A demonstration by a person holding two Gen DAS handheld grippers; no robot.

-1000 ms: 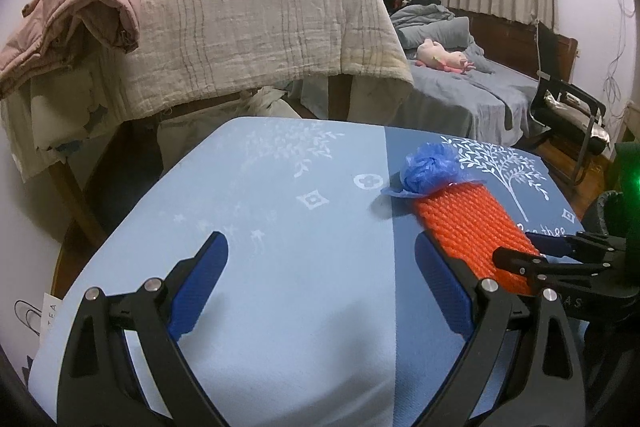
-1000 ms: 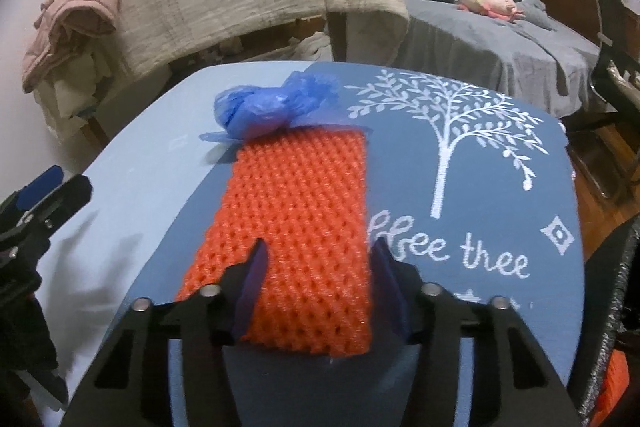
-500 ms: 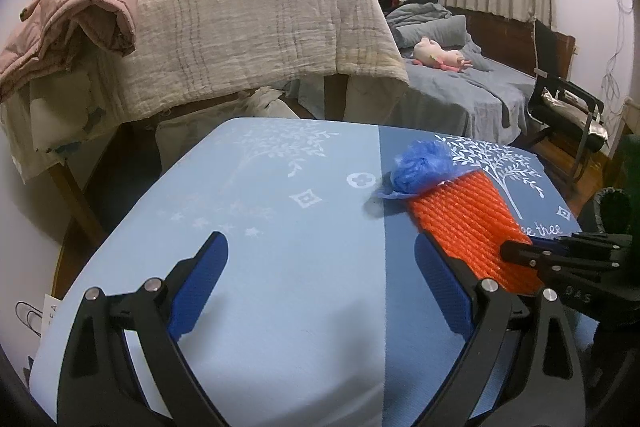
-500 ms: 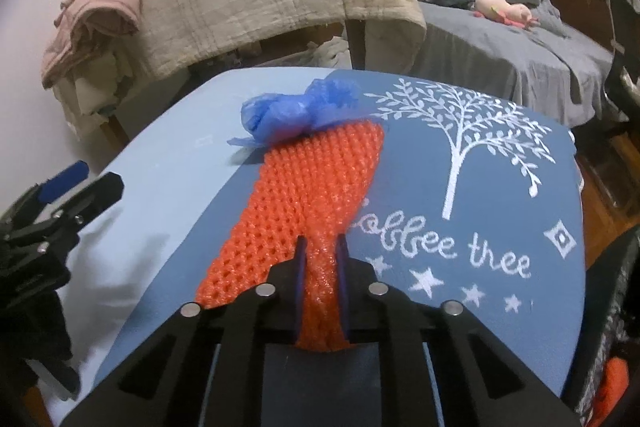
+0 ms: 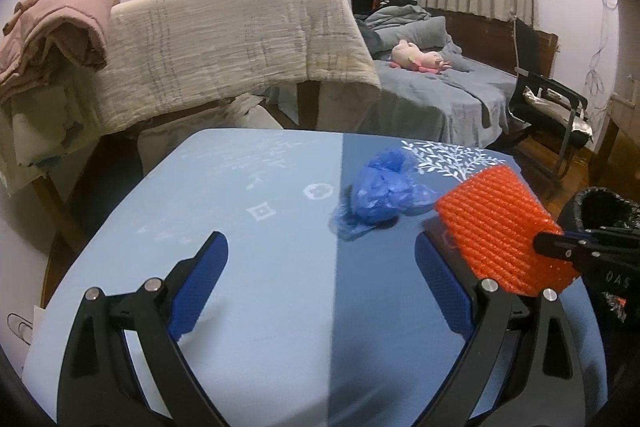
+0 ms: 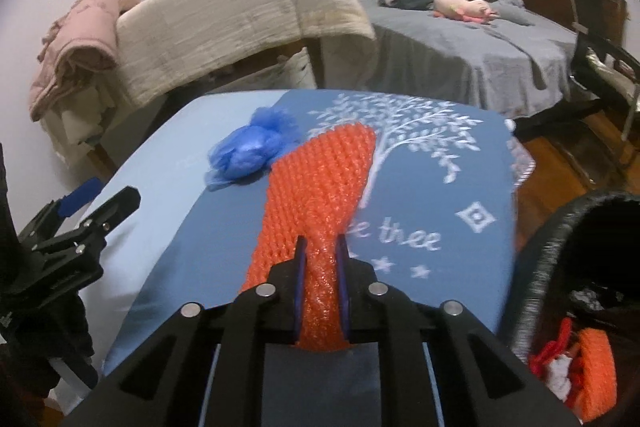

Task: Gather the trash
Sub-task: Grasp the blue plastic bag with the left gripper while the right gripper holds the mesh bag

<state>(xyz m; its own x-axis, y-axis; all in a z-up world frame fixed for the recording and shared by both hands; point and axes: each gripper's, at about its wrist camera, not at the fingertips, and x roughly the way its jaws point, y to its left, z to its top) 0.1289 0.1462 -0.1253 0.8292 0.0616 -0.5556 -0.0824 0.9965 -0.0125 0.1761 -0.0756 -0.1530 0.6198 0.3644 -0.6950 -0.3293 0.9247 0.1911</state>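
Observation:
My right gripper [image 6: 320, 247] is shut on the near end of an orange foam net sleeve [image 6: 320, 183] and holds it lifted off the blue tablecloth [image 6: 420, 187]. The sleeve also shows in the left wrist view [image 5: 500, 223], raised at the right with the right gripper [image 5: 560, 247] clamped on it. A crumpled blue plastic bag [image 5: 380, 195] lies on the cloth just left of the sleeve; it shows in the right wrist view too [image 6: 248, 151]. My left gripper [image 5: 320, 259] is open and empty, low over the cloth, in front of the bag.
A black-lined trash bin [image 6: 580, 267] stands off the table's right edge, with orange and red scraps [image 6: 592, 367] inside. A blanket-draped frame [image 5: 224, 39] stands behind the table, a grey bed [image 5: 440, 87] at the back right, and a black chair [image 5: 552, 107].
My right gripper closed on the orange sleeve, then lifted it off the cloth and drew it back toward the bin. The blue bag stayed put. The left gripper stayed open.

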